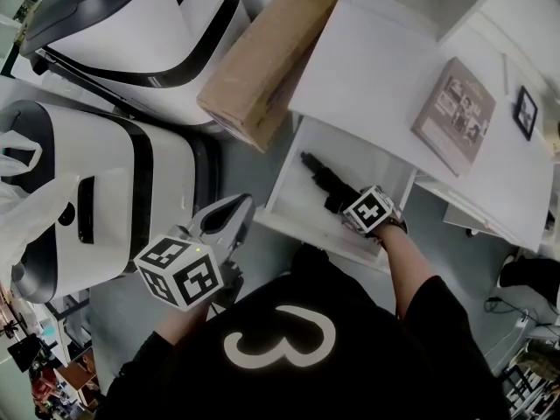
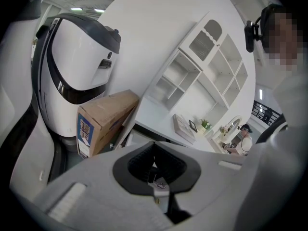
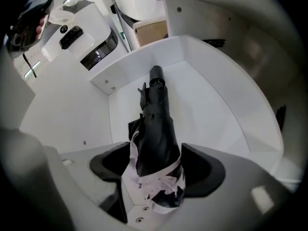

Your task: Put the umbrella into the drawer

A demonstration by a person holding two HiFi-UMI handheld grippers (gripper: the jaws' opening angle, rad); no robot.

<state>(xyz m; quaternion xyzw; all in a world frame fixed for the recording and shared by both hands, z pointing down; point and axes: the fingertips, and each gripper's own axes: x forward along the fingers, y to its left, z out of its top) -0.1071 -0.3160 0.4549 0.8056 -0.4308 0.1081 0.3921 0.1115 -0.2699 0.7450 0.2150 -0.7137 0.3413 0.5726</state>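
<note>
– Umbrella position?
– Folded, black, lying flat on the floor of the open white drawer. Handle end points toward the drawer's back corner. The other end has a white tag or paper wrap and sits between the right gripper's jaws.
– Right gripper gripping it?
– No. Jaws stand wide apart and point steeply down into the drawer. Clear gap between the left pad and the fabric, and the right pad is at most brushing it. No clamp. The umbrella's weight is on the drawer floor.
– Left gripper?
– Jaws closed together with nothing between them. It is held out over the floor to the left of the drawer, well apart from the umbrella and touching nothing. In the head view it sits low, near the person's black shirt.
– Surroundings?
– Drawer is pulled out from under a white desk top. A book and a small dark picture frame lie on the desk. A cardboard box leans against the desk's left edge. Two white machines with black trim stand further left, with a plastic bag beside them.
– Drawer contents?
– Only the umbrella visible, the rest bare white.
</note>
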